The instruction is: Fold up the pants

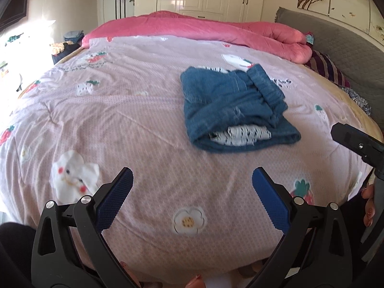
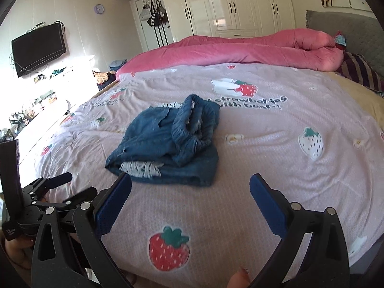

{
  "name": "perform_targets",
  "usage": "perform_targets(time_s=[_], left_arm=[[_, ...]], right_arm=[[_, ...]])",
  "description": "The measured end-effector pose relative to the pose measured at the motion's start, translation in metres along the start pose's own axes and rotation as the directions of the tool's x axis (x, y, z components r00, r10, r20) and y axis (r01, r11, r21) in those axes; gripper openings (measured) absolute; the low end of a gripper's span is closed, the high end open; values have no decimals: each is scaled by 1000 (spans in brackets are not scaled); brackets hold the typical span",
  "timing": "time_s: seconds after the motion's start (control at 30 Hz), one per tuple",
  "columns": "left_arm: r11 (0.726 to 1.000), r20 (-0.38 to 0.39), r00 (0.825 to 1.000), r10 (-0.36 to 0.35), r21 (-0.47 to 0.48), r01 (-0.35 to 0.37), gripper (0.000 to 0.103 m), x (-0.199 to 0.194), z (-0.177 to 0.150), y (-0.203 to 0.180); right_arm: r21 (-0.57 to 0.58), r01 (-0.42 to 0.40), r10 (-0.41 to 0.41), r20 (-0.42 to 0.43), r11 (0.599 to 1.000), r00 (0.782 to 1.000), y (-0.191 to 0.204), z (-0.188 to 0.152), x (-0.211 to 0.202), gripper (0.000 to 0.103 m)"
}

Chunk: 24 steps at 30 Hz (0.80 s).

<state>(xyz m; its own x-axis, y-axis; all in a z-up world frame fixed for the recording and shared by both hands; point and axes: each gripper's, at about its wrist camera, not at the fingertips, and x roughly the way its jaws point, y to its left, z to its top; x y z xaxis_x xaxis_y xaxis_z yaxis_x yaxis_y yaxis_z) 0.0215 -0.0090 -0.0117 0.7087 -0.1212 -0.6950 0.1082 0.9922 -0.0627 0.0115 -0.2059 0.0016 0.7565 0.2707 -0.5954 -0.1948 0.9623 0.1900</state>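
The blue denim pants (image 1: 234,108) lie folded into a compact bundle on the pink strawberry-print bedspread (image 1: 144,120), elastic waistband on top, white lace trim showing at the near fold. They also show in the right wrist view (image 2: 168,144). My left gripper (image 1: 192,182) is open and empty, above the bedspread, near and left of the pants. My right gripper (image 2: 190,187) is open and empty, just short of the bundle's near edge. The right gripper's body shows at the left wrist view's right edge (image 1: 357,141); the left gripper shows at the right wrist view's lower left (image 2: 48,192).
A rolled pink quilt (image 1: 204,28) lies along the far side of the bed. A grey headboard (image 1: 336,43) and striped pillow (image 1: 326,67) are at the right. White wardrobes (image 2: 240,4) stand behind, a wall TV (image 2: 38,48) at the left.
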Motion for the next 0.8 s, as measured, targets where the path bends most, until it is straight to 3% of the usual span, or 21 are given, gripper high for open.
perform_targets(time_s=[0.6,0.8], left_arm=[[1000,-37,999,9,-13,-10,94,-1,-21,-3],[1000,-48,999,12,-9,-12,94,4,-23,-5]], right_arm=[[-74,57,-61,-55,996,997,7,-38,-7,99],[-66,57,-59,-22,996,998,5,-34,-6,99]])
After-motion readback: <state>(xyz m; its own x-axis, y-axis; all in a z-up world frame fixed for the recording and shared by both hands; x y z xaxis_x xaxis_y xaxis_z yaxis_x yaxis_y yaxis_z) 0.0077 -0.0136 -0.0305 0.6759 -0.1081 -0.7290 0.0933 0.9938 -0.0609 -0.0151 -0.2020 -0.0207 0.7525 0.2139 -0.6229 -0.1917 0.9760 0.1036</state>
